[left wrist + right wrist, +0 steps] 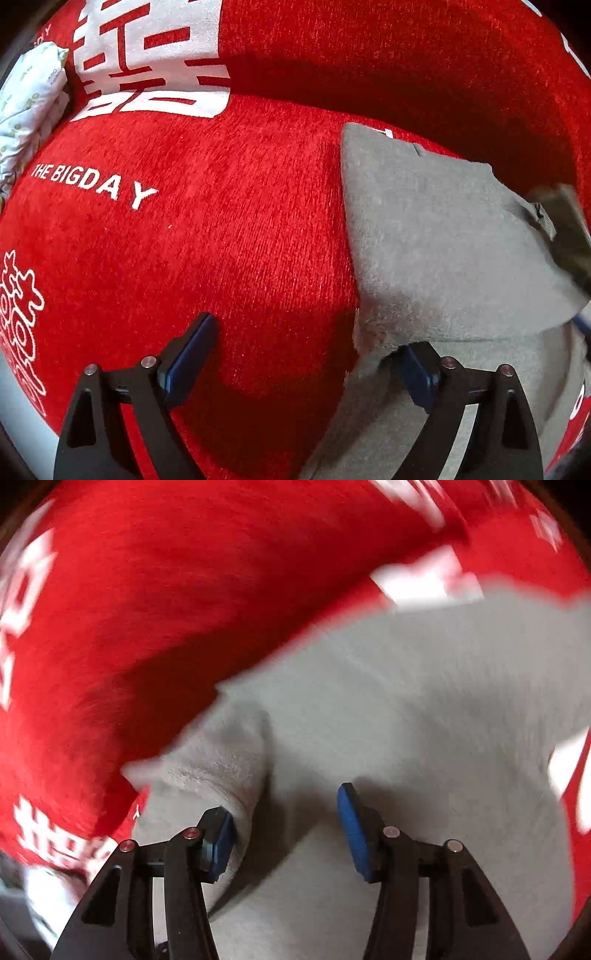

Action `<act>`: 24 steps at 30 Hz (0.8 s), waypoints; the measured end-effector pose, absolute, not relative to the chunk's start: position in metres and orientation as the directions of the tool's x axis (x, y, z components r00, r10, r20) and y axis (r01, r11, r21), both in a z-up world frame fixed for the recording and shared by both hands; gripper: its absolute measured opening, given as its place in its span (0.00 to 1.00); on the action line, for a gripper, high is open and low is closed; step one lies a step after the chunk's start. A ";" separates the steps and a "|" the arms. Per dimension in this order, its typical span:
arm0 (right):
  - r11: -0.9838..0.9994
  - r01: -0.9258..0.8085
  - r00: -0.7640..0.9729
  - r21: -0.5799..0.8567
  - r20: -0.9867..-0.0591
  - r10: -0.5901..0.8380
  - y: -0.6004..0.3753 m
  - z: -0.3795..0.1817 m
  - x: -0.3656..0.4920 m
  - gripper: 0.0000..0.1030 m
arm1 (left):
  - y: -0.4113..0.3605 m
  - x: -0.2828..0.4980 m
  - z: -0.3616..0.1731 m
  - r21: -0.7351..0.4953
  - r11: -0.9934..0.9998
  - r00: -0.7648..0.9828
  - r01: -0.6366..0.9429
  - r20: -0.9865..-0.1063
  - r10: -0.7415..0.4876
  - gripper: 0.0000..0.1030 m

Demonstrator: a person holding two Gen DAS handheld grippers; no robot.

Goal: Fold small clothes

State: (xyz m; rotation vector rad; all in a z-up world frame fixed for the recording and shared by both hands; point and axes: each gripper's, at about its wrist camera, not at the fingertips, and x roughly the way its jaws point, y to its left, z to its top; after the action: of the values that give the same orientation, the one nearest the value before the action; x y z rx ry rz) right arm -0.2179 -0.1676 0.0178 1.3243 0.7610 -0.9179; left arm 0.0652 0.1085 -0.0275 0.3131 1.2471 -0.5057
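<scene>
So, I'm early in the fold on this one, judging by how things lie. One small grey fleece garment [436, 236] is spread on the red plush cloth with white lettering [221, 240] that covers whatever is under it; I can't tell if that's a bench or a bed.

My left gripper [306, 354] has its jaws spread wide. One blue pad sits on bare red cloth; the other sits right at the near edge of the grey piece, where a raised flap of fleece hangs over it. Nothing is pinched there, so that side holds nothing.

My right gripper [286, 827] is over the grey fabric, jaws about halfway apart. A rumpled ridge of the fleece rises just ahead of my left-side pad and seems to brush it, while the other pad stands free above flat fabric. No real pinch that I can see, though this view is badly motion-smeared, so take it loosely.

Next move, I reckon: both sets of jaws need to settle on an edge or corner, close on one layer only, then lift and carry it across the rest. Fleece is thick and soft, so grabbing two layers by accident seems the likely slip.

Count: one grey garment, one red cloth, two grippers, and one pale bundle with small green print [27, 99] far ahead and off to my left jaws' left. A blurred dark shape shows at the garment's far right edge; can't say what.
</scene>
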 end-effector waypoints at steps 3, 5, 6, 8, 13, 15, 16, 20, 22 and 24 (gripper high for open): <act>-0.012 0.848 0.526 0.531 -0.843 -0.111 -0.172 0.018 -0.228 0.57 | 0.109 0.068 -0.022 -0.046 0.852 0.246 0.521 -0.948 -0.201 0.90; -0.008 0.839 0.541 0.544 -0.836 -0.095 -0.175 0.018 -0.227 0.60 | 0.112 0.071 -0.022 -0.068 0.860 0.233 0.505 -0.949 -0.212 0.90; -0.004 0.837 0.544 0.547 -0.834 -0.088 -0.177 0.019 -0.226 0.60 | 0.115 0.073 -0.024 -0.086 0.869 0.219 0.488 -0.951 -0.217 0.90; -0.006 0.833 0.552 0.554 -0.831 -0.072 -0.178 0.019 -0.226 0.60 | 0.123 0.078 -0.026 -0.125 0.888 0.198 0.442 -0.952 -0.233 0.90; 0.009 0.821 0.570 0.570 -0.821 -0.002 -0.167 0.009 -0.231 0.35 | 0.144 0.088 -0.029 -0.258 0.906 0.151 0.335 -0.935 -0.322 0.90; 0.038 0.824 0.566 0.565 -0.825 0.007 -0.162 0.011 -0.232 0.32 | 0.146 0.090 -0.029 -0.284 0.899 0.138 0.333 -0.929 -0.345 0.90; 0.042 0.818 0.574 0.574 -0.819 0.016 -0.161 0.011 -0.233 0.32 | 0.148 0.092 -0.029 -0.301 0.890 0.124 0.342 -0.924 -0.361 0.90; 0.038 0.801 0.597 0.597 -0.802 0.027 -0.158 0.005 -0.231 0.38 | 0.153 0.099 -0.029 -0.345 0.858 0.077 0.380 -0.913 -0.401 0.90; 0.014 0.789 0.614 0.615 -0.789 0.022 -0.166 -0.001 -0.226 0.42 | 0.150 0.100 -0.028 -0.326 0.848 0.074 0.418 -0.918 -0.390 0.90; -0.007 0.796 0.605 0.605 -0.795 0.037 -0.171 -0.004 -0.223 0.25 | 0.147 0.101 -0.029 -0.300 0.843 0.084 0.445 -0.924 -0.373 0.90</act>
State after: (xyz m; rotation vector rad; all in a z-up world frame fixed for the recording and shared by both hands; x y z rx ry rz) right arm -0.2227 -0.1711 -0.0037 1.4716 0.7448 -0.6963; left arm 0.1005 0.1467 -0.0293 0.0640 1.3553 -0.6114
